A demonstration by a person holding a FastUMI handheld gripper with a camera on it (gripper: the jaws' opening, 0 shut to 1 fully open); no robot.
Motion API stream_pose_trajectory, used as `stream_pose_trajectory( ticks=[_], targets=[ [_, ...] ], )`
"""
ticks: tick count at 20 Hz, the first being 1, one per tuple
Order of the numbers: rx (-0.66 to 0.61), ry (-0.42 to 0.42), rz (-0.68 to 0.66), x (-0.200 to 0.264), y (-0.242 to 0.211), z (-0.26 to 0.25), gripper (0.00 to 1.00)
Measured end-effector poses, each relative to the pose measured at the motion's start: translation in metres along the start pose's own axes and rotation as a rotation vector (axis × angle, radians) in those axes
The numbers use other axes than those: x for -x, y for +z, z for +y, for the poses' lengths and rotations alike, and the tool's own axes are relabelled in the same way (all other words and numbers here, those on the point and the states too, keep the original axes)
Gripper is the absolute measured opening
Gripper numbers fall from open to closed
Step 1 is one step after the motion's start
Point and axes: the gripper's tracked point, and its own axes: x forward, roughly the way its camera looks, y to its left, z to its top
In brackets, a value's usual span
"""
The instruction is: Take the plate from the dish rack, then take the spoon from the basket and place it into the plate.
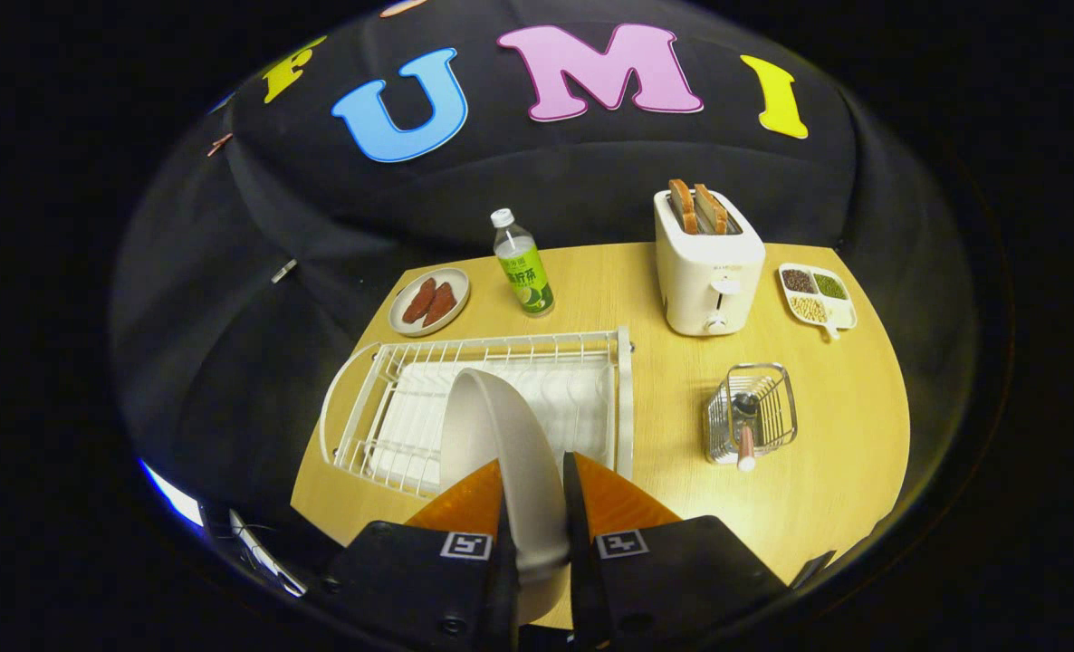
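Gripper [533, 507]: both fingers clamped on the plate's rim. Wooden table [827, 480], black cloth wall behind. Plate [501, 444]: pale grey, edge-on, held over the white dish rack [392, 398]. Right of the rack: wire basket [754, 412] holding the spoon [745, 435]. Beyond the rack: bottle [521, 264], toaster [707, 263].

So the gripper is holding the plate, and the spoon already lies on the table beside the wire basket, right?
Not quite. The gripper does hold the plate between both fingers, but the gripper view shows the spoon standing inside the wire basket, not on the table.
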Motion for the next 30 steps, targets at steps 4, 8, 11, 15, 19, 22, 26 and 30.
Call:
stream_pose_trajectory(
  ticks=[4, 8, 11, 15, 19, 22, 26, 30],
  targets=[
    [-0.072, 0.078, 0.032, 0.030, -0.040, -0.004, 0.27],
    [-0.127, 0.112, 0.107, 0.050, -0.094, -0.019, 0.27],
    [-0.105, 0.077, 0.149, 0.056, -0.127, -0.040, 0.27],
    [-0.178, 0.083, 0.207, 0.043, -0.150, -0.074, 0.27],
    [-0.180, 0.072, 0.260, 0.021, -0.163, -0.116, 0.27],
    [-0.156, 0.059, 0.280, 0.008, -0.167, -0.142, 0.27],
    [-0.197, 0.127, 0.292, -0.004, -0.167, -0.155, 0.28],
    [-0.192, 0.123, 0.297, -0.021, -0.174, -0.181, 0.34]
  ],
)
